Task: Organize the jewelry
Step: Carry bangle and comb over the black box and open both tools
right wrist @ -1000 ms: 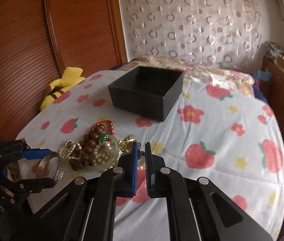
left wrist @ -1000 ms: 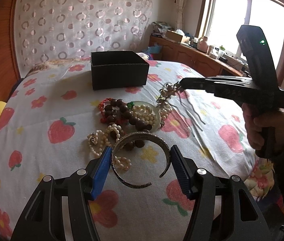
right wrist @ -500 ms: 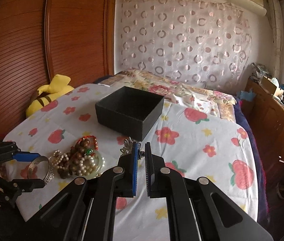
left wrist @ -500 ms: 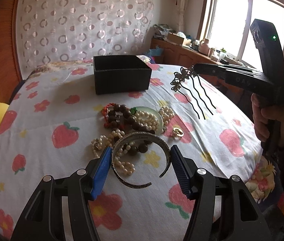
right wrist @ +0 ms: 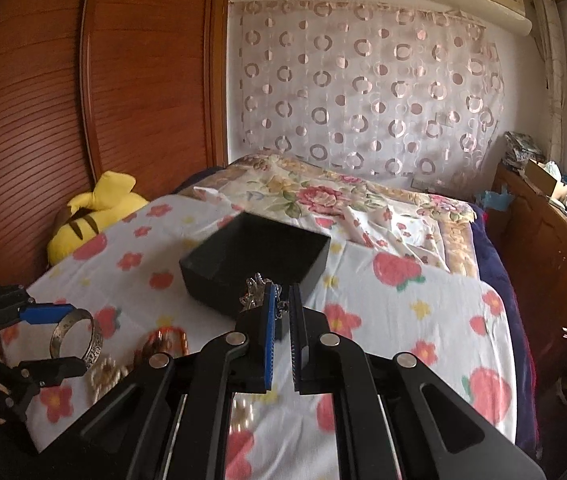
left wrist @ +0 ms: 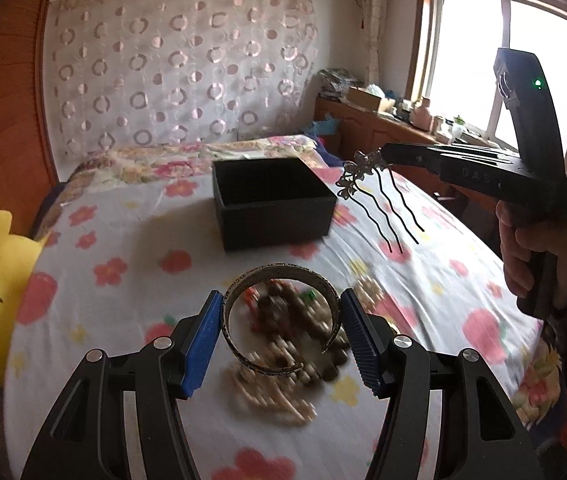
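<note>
Jewelry lifted: both pieces now hang clear above the bed (left wrist: pixel 123 420).
Left gripper (left wrist: pixel 281 334) clamps the bangle (left wrist: pixel 279 320); right gripper (right wrist: pixel 281 334), nearly closed, pinches the hairpin (left wrist: pixel 379 196), heading for the black box (left wrist: pixel 271 200).

One black box (left wrist: pixel 273 204), one silver bangle (left wrist: pixel 281 316), one hair comb (left wrist: pixel 379 196), two hand-held grippers.

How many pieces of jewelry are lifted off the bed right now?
2: the bangle between the left gripper's fingers, and the hairpin in the right gripper, near the box.
</note>
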`<state>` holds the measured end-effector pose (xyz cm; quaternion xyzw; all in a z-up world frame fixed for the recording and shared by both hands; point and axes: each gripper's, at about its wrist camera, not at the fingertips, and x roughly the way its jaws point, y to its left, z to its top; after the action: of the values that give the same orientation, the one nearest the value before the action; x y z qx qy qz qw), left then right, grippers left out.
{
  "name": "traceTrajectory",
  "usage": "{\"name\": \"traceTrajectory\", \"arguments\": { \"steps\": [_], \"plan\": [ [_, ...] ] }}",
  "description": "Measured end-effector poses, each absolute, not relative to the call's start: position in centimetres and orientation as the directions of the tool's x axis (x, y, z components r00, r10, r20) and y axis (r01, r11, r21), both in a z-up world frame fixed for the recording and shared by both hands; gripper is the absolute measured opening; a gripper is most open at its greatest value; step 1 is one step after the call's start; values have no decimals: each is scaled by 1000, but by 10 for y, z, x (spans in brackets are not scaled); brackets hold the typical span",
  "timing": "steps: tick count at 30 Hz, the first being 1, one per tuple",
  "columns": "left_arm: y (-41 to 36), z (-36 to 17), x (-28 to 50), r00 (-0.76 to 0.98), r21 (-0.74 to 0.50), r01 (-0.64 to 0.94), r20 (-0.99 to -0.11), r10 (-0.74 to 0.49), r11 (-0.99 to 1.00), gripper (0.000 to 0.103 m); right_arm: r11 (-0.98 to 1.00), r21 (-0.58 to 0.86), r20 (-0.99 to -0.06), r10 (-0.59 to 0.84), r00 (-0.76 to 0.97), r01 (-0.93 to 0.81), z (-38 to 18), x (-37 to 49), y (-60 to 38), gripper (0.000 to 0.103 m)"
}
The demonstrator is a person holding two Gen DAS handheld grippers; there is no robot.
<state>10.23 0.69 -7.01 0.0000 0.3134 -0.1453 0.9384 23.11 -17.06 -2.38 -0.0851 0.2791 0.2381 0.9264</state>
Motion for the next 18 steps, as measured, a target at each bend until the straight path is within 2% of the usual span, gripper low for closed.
{"name": "traceTrajectory", "arguments": {
  "steps": [7,18],
  "plan": [
    [22,-59,143,775,-93,236,-582,-245,967,57,896,6,-560,371,741,-444,-22,279,-149,8],
    [28,-55,187,780,-71,208,-590,-210,975,57,917,24,-622,326,712,-399,-49,330,-128,8]
  ]
}}
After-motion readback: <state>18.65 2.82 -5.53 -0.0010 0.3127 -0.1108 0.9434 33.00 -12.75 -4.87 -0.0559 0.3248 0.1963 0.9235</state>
